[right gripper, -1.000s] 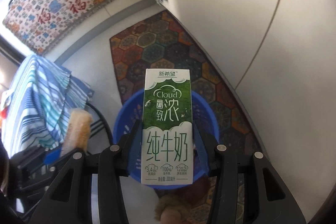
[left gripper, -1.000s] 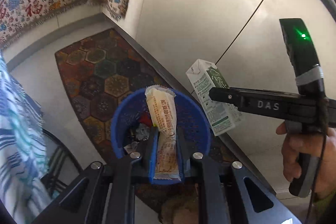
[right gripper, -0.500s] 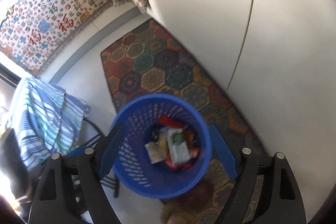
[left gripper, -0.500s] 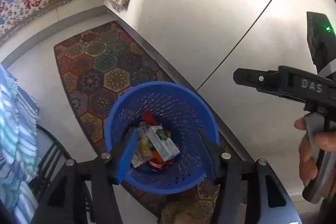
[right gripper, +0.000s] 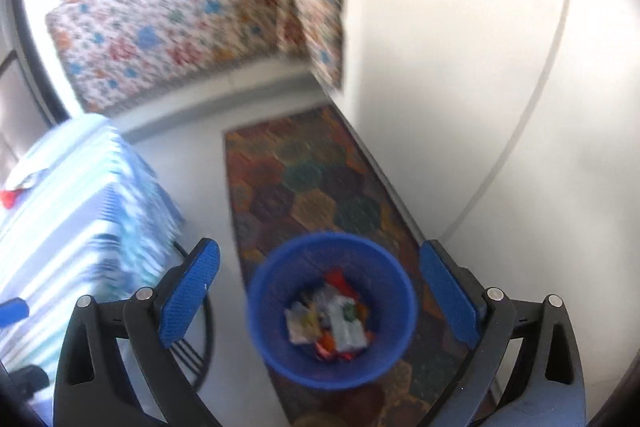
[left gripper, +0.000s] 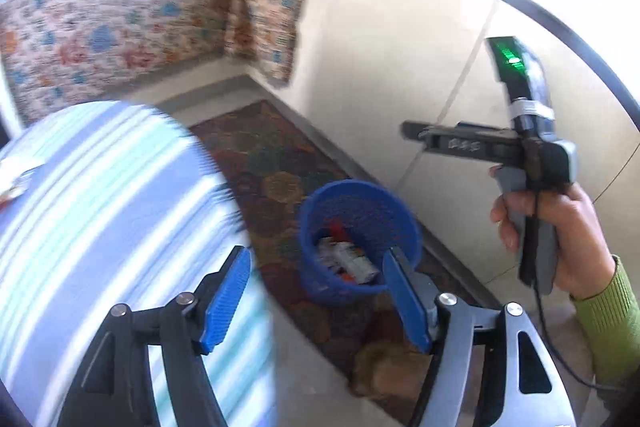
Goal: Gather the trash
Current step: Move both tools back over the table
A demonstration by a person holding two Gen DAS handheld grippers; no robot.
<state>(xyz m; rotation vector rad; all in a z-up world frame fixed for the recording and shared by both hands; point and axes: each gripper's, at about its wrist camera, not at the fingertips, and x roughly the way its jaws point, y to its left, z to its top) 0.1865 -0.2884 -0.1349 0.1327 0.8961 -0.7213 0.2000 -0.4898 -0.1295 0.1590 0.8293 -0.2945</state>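
Note:
A blue mesh waste basket (left gripper: 404, 223) (right gripper: 264, 315) stands on a patterned rug, with several wrappers and a milk carton (right gripper: 346, 327) lying inside. My left gripper (left gripper: 316, 291) hangs above and to the left of the basket, its jaws opening with nothing between them. High over the basket, my right gripper (right gripper: 318, 293) has its jaws opening wide and empty. In the left wrist view the right gripper's body (left gripper: 492, 147) shows at the right, held by a hand in a green sleeve.
A blue-and-white striped cloth (left gripper: 100, 211) (right gripper: 72, 211) covers a table at the left, with small scraps at its far edge. A hexagon-patterned rug (right gripper: 316, 195) runs along white cabinet doors (right gripper: 460, 67). A floral cloth (left gripper: 132, 15) hangs at the back.
Both grippers let go: the snack wrapper and the milk carton dropped into the basket. Both then rose and drew back, the left swinging left over the striped cloth. Jaws widened.

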